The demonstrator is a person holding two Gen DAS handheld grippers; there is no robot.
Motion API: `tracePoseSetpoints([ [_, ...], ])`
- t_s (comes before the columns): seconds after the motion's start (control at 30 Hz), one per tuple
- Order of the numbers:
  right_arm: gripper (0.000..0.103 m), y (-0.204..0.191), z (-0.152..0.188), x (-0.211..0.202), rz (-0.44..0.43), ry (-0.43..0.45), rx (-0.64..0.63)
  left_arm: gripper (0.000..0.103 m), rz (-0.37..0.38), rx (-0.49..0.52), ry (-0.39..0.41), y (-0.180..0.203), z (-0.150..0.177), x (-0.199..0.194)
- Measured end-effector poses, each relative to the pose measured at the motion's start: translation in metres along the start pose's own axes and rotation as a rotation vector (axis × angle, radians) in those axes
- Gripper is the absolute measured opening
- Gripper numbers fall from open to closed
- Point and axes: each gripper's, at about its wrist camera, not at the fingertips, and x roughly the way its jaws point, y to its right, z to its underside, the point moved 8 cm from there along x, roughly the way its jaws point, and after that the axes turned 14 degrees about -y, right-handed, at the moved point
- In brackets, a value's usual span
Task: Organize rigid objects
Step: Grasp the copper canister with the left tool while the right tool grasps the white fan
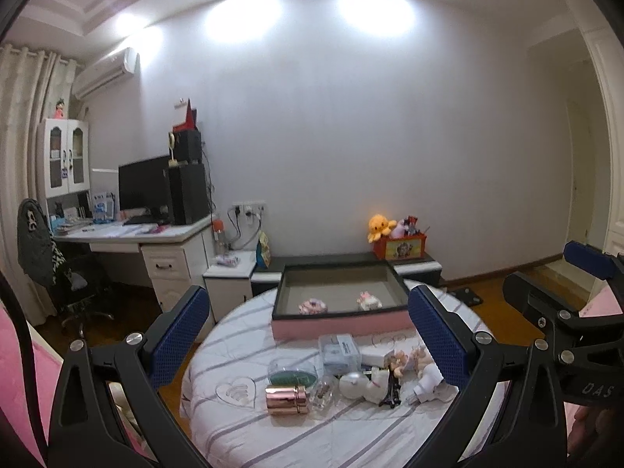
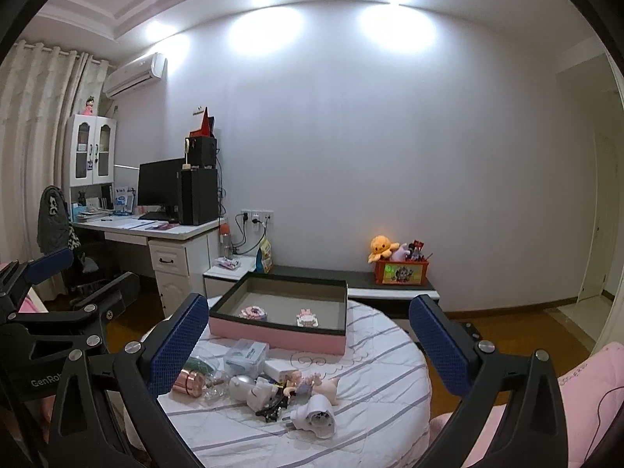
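My left gripper (image 1: 308,335) and right gripper (image 2: 308,345): jaws apart, empty, above the round tabletop (image 1: 241,429). Pink tray (image 1: 343,327) at far edge holds two small figurines. Rose-gold cylinder (image 1: 286,399), clear box (image 1: 339,351) and trinkets lie clustered before it.

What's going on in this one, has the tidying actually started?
Barely. Both grippers, left and right, hang open and empty above a round cloth-covered table. A pile of small items, including a rose-gold cylinder and a white plug-like device, waits unsorted. The pink-sided tray behind already holds two small figurines.
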Motion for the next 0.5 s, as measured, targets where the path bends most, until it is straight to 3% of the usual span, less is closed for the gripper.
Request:
tracePoseSetpoints([
  [0.23,0.103,0.006,0.043,0.061,-0.007,-0.152,-0.012,0.103,0.063,-0.006,-0.201,0.003,0.051,0.076],
  [0.3,0.103,0.010,0.066,0.085,-0.001,-0.224,-0.010,0.103,0.034,-0.012,-0.301,-0.005,0.076,0.106],
  [0.5,0.103,0.023,0.134,0.153,0.006,-0.439,0.010,0.103,0.048,-0.072,-0.457,-0.022,0.124,0.151],
])
